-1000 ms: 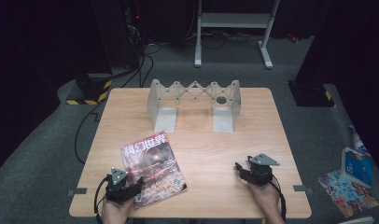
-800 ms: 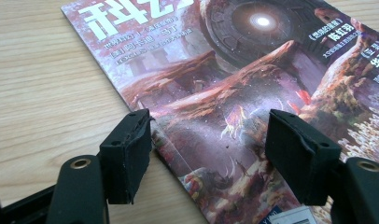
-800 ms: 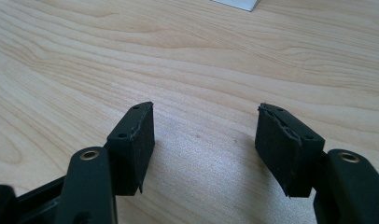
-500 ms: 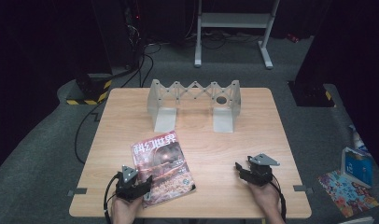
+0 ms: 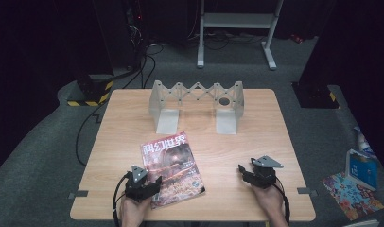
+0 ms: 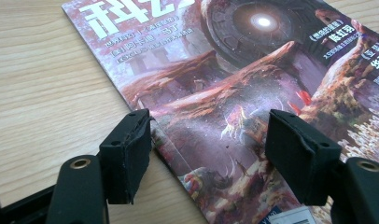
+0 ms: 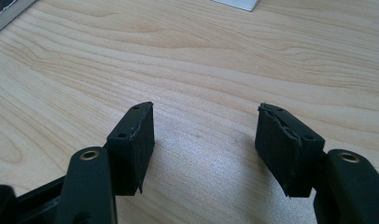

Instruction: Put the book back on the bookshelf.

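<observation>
A magazine with a reddish fantasy cover lies flat on the wooden table, near the front, left of centre. My left gripper is at its lower left corner, held in a hand. In the left gripper view the open gripper straddles the magazine. One pad sits against the magazine's left edge and the other hovers over the cover. My right gripper rests at the front right, and its open jaws have only bare wood between them.
A grey folding rack with two white feet stands at the back of the table. A blue box and a colourful booklet lie on the floor to the right. Cables run on the floor at the left.
My left gripper has slid to the right along the front of the table, and the magazine has shifted right with it. The right gripper has stayed still.
</observation>
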Motion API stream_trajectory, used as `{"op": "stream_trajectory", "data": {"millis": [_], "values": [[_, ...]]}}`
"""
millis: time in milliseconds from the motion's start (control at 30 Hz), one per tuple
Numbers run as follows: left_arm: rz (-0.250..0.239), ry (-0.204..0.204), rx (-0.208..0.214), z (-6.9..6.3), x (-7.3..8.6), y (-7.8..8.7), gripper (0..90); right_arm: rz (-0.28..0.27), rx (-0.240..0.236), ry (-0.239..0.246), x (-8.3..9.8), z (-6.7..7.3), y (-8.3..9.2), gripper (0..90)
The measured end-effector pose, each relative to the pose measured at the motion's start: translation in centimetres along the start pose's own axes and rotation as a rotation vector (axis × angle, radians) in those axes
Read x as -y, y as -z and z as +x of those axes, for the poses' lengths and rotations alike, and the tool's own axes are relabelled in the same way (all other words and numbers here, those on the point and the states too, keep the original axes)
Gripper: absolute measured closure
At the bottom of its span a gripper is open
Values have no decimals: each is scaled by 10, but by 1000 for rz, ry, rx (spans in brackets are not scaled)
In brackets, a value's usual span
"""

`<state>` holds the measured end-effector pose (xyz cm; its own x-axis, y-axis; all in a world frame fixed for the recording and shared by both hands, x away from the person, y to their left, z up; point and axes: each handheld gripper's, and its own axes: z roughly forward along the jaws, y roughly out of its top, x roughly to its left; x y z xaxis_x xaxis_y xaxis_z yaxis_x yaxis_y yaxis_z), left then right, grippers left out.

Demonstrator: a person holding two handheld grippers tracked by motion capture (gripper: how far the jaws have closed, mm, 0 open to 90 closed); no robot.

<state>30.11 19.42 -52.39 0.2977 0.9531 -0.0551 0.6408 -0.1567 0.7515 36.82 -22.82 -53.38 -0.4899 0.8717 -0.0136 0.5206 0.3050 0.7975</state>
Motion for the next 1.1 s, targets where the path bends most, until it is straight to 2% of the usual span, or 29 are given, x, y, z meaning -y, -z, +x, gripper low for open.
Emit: {"op": "stream_trajectory", "data": {"millis": [567, 1100], "values": [[2, -16, 24, -15, -7, -9, 316, -1, 0, 3, 0, 0, 0, 376], [13, -57, 61, -29, -18, -21, 315, -1, -1, 4, 0, 0, 0, 376]]}}
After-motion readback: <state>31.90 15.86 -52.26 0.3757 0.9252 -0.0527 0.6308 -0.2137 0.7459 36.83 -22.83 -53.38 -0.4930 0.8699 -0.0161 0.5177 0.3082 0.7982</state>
